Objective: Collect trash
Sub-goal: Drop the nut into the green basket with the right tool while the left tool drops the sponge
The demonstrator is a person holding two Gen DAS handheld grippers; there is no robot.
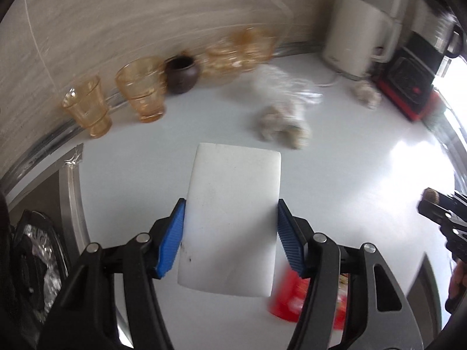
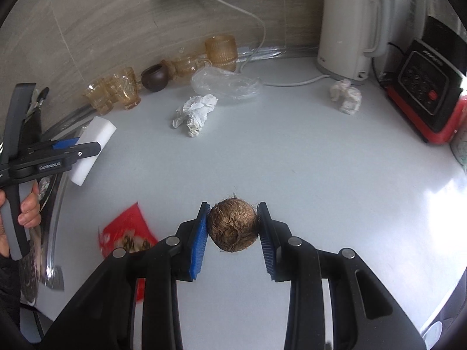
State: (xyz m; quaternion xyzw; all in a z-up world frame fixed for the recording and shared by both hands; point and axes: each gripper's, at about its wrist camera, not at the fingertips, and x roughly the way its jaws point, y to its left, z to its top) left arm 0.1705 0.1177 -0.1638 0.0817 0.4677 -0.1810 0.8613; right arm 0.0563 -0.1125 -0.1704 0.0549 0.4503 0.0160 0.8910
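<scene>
A white sponge block (image 1: 230,218) is clamped between the fingers of the left gripper (image 1: 230,233), lifted off the bench (image 1: 364,175) near its left edge by the sink rim. A brown hairy ball (image 2: 232,225), likely a fruit husk, is pinched between the fingers of the right gripper (image 2: 232,230) over the near middle of the bench; contact with the surface cannot be told.

Trash left on the bench: a crumpled white tissue (image 2: 195,112) toward the back centre, a clear plastic bag (image 2: 224,83) just behind it, a second paper wad (image 2: 346,96) near the kettle (image 2: 344,29) at the back right, and a red wrapper (image 2: 125,233) at the near left.

Risks, as judged: the ball is round and fibrous and is held only at its sides, so it could be rolled out of the grip by a quick swing. The amber glasses (image 2: 116,92) and small dark pot (image 2: 154,77) along the back edge stand close to the tissue and bag, so they could be knocked by a careless reach. The left view is motion-blurred, so fast movement is suspected.
</scene>
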